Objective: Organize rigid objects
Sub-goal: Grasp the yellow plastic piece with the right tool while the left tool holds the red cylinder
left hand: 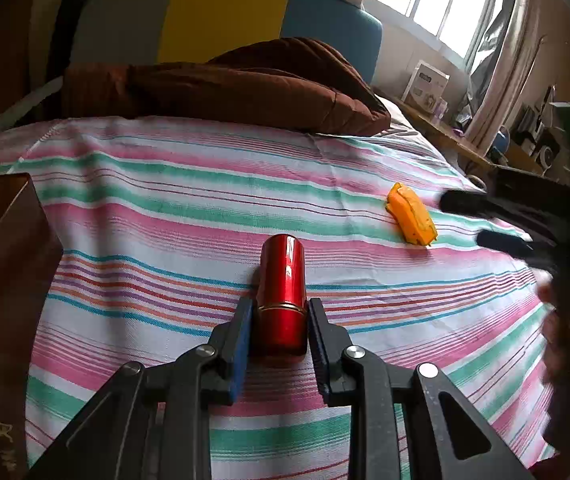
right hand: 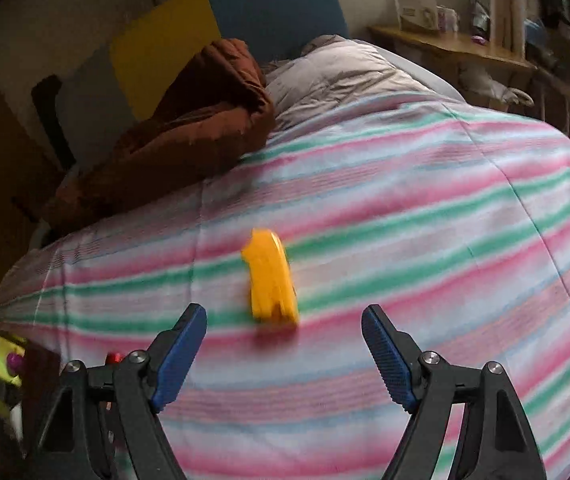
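On the striped pink, green and white bedspread (left hand: 189, 200), your left gripper (left hand: 280, 312) lies low and nearly level, its 2 blue-padded fingers (left hand: 241, 344) closed against the sides of the glossy red metal cylinder with a thin gold band (left hand: 283, 292). The cylinder lies flat on the cloth at 6 o'clock in the left wrist view, pointing toward 12.

Your right gripper (right hand: 285, 344) hovers above the bedspread with its jaws spread wide and nothing between them. From the left wrist view it enters at 3 o'clock, both dark fingers aimed at the small orange plastic block (left hand: 411, 216), close to it but apart from it. In the right wrist view that orange block (right hand: 271, 276) sits at centre, just ahead of the open fingers, blurred, so its detail cannot be made out.

At 12 o'clock a rumpled brown quilt (left hand: 245, 84) lies at the bedspread's far edge. A white printed carton (right hand: 415, 2) stands on the wooden shelf (right hand: 453, 46) at 1 o'clock; its lettering is too small to read.
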